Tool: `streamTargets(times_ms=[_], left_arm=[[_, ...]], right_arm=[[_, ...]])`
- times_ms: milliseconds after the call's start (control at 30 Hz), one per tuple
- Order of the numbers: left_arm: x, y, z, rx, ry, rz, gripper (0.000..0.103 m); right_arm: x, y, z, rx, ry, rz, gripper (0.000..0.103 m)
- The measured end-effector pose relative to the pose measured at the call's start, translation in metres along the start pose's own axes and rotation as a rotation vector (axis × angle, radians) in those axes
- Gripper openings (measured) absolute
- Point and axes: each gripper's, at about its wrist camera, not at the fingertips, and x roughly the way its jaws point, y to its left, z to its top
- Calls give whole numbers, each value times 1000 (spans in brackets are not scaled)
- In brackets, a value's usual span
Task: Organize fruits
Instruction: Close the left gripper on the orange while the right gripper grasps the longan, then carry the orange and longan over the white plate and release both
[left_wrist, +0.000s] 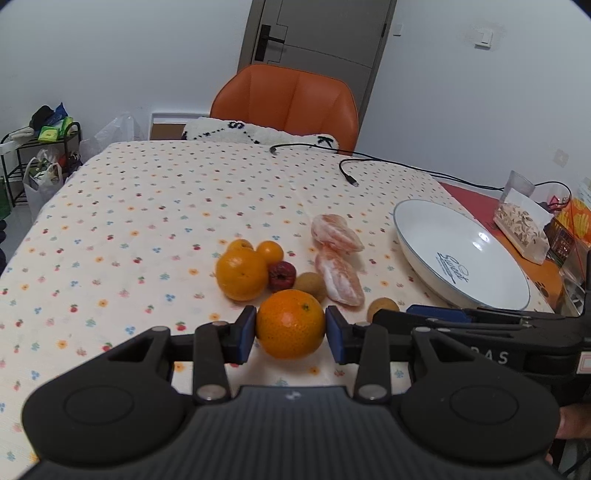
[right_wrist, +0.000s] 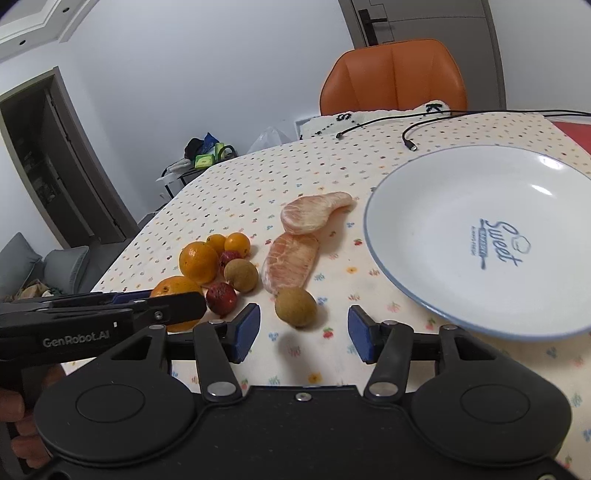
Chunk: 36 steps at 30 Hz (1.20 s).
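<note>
- Left wrist view: left gripper (left_wrist: 290, 329) pinches an orange (left_wrist: 290, 323) at frame centre-bottom, blue pads touching both sides of it. Whether it's lifted off the tablecloth (left_wrist: 147, 206) or resting on it, can't tell.
- Rest of the fruit sits just above the held one in that view: bigger orange (left_wrist: 241, 274), two small oranges (left_wrist: 269, 252), a red fruit (left_wrist: 281, 275), a brown round fruit (left_wrist: 311, 285), two peeled pomelo pieces (left_wrist: 341, 278), and another brown fruit (left_wrist: 382, 308) at lower right.
- White plate (left_wrist: 461, 254) is mid-right, nothing in it.
- Right wrist view: right gripper (right_wrist: 301, 332) at lower centre, fingers apart w/ a gap each side; that lone brown fruit (right_wrist: 296, 306) lies just ahead of the tips, not touched.
- Step, as I read it: early. Left has fruit no. 1 gripped, right is lining up on its own. Nothing plated yet.
- Next move calls for: left to carry the orange across to the plate and let go low so it doesn't roll; right to advance a bit so the pads straddle the brown fruit, then close gently, since it's small and round and may squirt out.
- Views differ: the right view shows a second red fruit (right_wrist: 221, 298) near the left gripper's body, plus the plate's full "Sweet" print and a dark doorway at far left. Only the left view shows the pinch on the orange itself; in the right view that orange is mostly hidden behind the left gripper.
</note>
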Motion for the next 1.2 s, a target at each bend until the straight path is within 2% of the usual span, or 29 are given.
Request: streamTargets(times_ms=[100,167,233,700,1200], left_arm=[[-1,3,1,-4,-2,3,39],[-1,4,1,-6,-2,3,39],[-2,5,0,-9,-6,1,39],[-9,-20,0,18,-30,-42,39],[-7,-64,-1,77,-43,-97,39]], right_arm=[[4,2,2,-4,3,6,46],[7,5,3,-20,4,0,39],[9,5,3,-18,11,4,26],[-25,-2,3,0,-47,22,25],[-74,-39,2,54,-144,-55,25]])
